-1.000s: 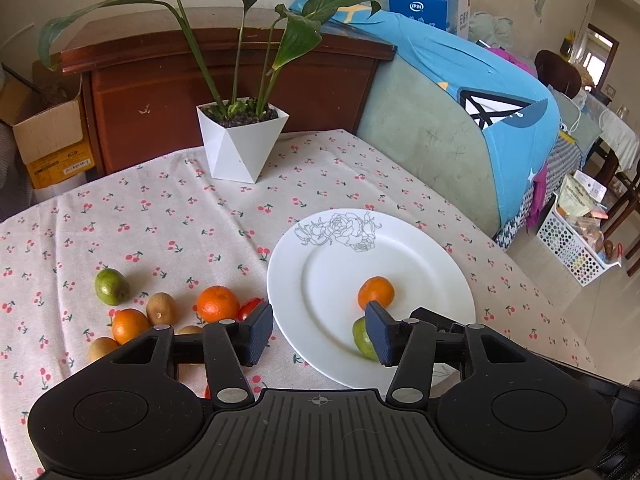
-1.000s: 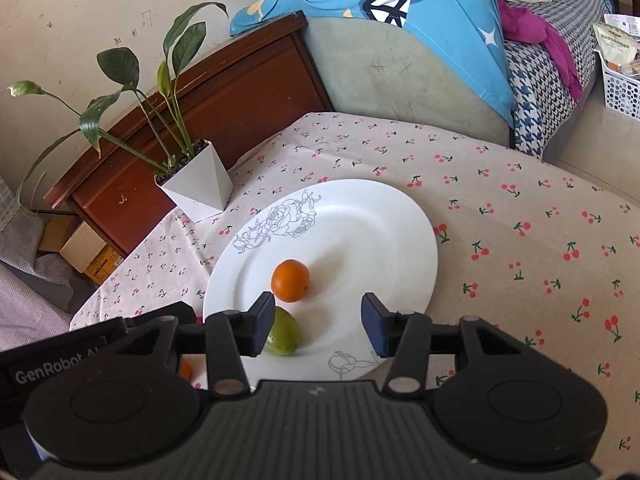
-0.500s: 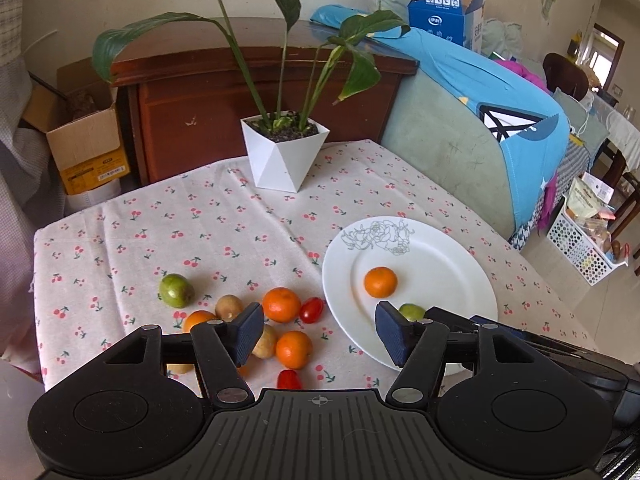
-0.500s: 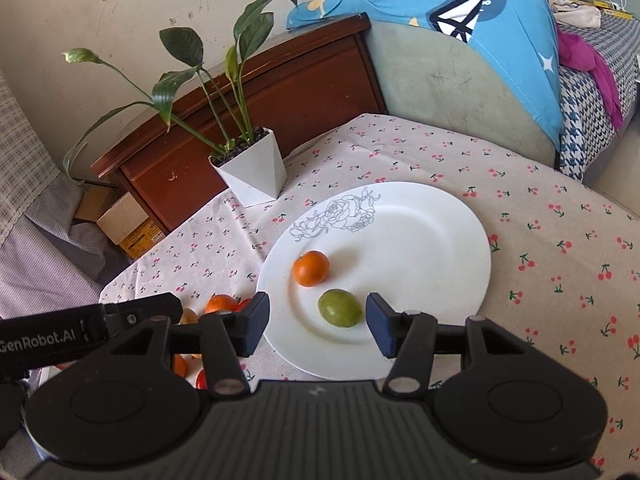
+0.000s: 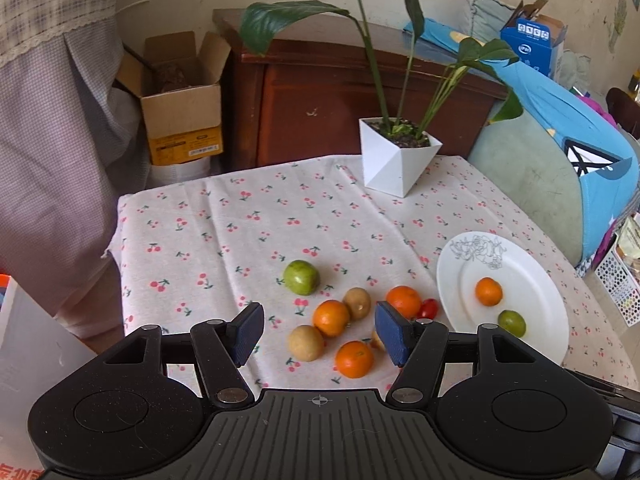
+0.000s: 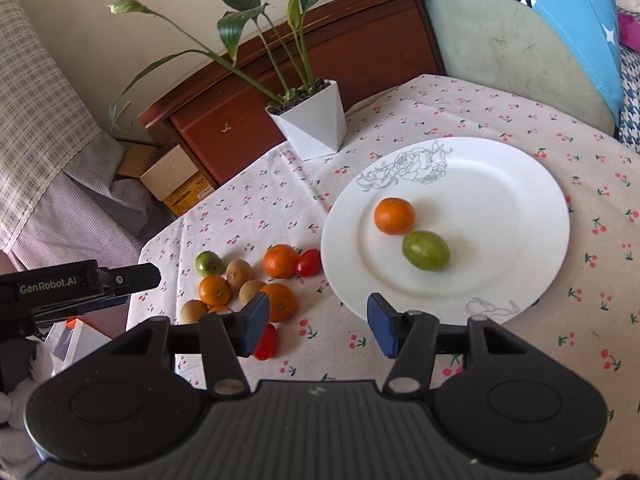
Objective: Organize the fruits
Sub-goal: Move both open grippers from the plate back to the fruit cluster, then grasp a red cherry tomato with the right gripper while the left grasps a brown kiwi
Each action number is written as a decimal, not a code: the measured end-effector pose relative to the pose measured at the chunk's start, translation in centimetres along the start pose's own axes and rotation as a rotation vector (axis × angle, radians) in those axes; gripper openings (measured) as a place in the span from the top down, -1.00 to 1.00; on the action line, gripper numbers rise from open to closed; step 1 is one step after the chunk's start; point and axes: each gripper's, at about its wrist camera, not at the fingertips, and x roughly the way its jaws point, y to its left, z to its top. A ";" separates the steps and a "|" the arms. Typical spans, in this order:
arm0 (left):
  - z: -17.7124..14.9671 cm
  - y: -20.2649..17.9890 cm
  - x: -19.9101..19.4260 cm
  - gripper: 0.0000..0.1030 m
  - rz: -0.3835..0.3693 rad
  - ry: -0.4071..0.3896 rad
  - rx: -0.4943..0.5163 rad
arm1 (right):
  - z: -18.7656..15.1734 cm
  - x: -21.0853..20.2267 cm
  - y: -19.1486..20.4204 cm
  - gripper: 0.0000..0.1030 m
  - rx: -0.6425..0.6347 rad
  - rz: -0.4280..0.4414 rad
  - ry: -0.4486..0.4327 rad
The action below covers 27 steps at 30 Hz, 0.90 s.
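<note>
A lived-in home is shown: a table is covered with a cherry-print cloth (image 5: 248, 236), a potted plant (image 5: 398, 156) is set on it, and a wooden cabinet (image 5: 320, 100), a cardboard box (image 5: 182, 108) and heaped bedding (image 6: 516, 36) are seen behind.

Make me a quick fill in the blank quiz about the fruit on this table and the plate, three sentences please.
1. The white plate holds an orange and one ____ fruit.
2. The loose fruit lies on a tablecloth printed with ____.
3. The number of fruits on the plate is ____.

Missing words: green; cherries; two
</note>
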 end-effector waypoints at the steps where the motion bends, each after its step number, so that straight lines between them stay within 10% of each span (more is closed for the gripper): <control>1: -0.1 0.4 0.1 -0.18 0.007 0.004 -0.004 | -0.2 0.2 0.4 -0.09 -0.012 0.010 0.009; 27: -2.4 1.3 3.9 0.10 -0.024 0.060 0.022 | -2.9 4.1 4.0 0.24 -0.200 -0.005 0.057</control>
